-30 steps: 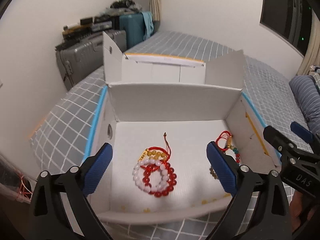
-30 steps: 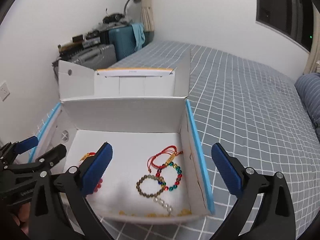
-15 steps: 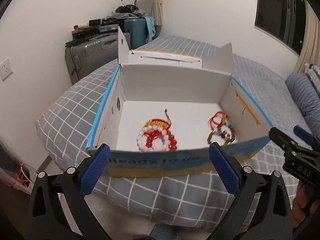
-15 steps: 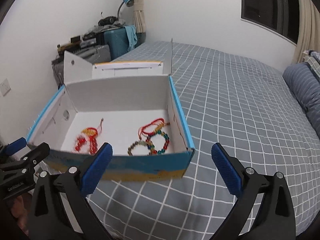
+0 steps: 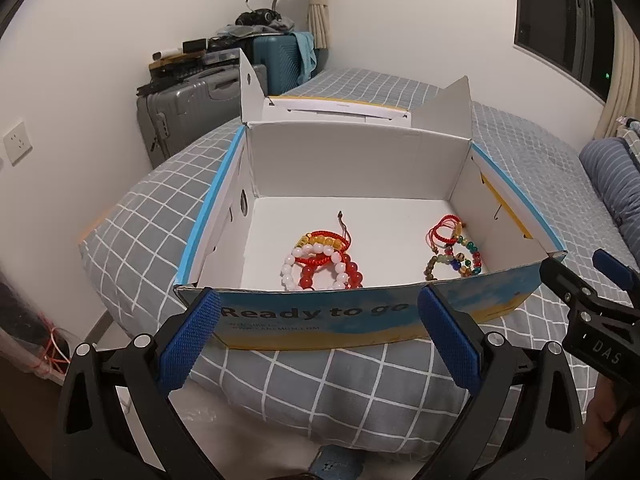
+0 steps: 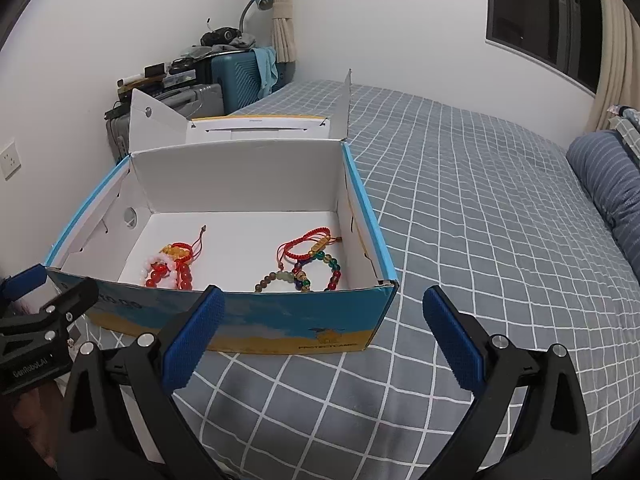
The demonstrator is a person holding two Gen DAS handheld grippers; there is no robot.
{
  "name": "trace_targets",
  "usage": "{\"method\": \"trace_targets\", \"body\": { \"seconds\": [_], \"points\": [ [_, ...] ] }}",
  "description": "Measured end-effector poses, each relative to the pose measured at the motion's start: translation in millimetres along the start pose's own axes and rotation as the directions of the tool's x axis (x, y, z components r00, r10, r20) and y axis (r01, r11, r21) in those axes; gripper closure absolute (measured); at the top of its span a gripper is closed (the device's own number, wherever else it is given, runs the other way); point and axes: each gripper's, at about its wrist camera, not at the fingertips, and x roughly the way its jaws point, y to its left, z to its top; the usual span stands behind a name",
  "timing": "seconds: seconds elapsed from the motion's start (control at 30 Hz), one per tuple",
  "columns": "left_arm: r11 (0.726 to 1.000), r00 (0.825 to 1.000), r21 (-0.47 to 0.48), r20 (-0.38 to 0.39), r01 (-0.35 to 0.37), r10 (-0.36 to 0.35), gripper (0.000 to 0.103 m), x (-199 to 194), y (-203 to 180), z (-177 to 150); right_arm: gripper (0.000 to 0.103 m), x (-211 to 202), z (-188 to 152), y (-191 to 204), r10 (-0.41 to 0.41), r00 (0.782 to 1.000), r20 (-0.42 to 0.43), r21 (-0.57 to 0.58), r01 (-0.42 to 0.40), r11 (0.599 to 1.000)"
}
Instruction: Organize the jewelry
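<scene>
An open blue and white cardboard box (image 5: pixel 360 312) (image 6: pixel 304 324) stands on the bed corner. Inside on the left lies a pile of red, white and yellow bead bracelets (image 5: pixel 320 264) (image 6: pixel 170 268). Inside on the right lies a pile of red-cord and multicoloured bead bracelets (image 5: pixel 454 248) (image 6: pixel 310 264). My left gripper (image 5: pixel 320 340) is open and empty, in front of the box's front wall. My right gripper (image 6: pixel 320 344) is open and empty, in front of the box's right front corner. Each gripper shows at the edge of the other's view.
The bed (image 6: pixel 480 240) has a grey checked cover and a striped blue pillow (image 6: pixel 608 176) at the right. Grey (image 5: pixel 188 112) and teal suitcases (image 5: pixel 280 60) with clutter stand by the wall behind the box. The box lid (image 5: pixel 340 108) stands open at the back.
Both grippers have pulled back and out of the box toward me; the box's front wall is now between them and the bracelets. Both stayed open and empty.
</scene>
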Motion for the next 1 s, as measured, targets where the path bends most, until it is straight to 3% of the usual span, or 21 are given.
{"method": "trace_targets", "body": {
  "seconds": [1.0],
  "points": [
    [0.999, 1.0, 0.041, 0.004, 0.006, -0.007, 0.006, -2.5, -14.0, -2.9, 0.008, 0.1, 0.9, -2.7, -0.001, 1.0, -0.001, 0.003, 0.001, 1.0]
  ]
}}
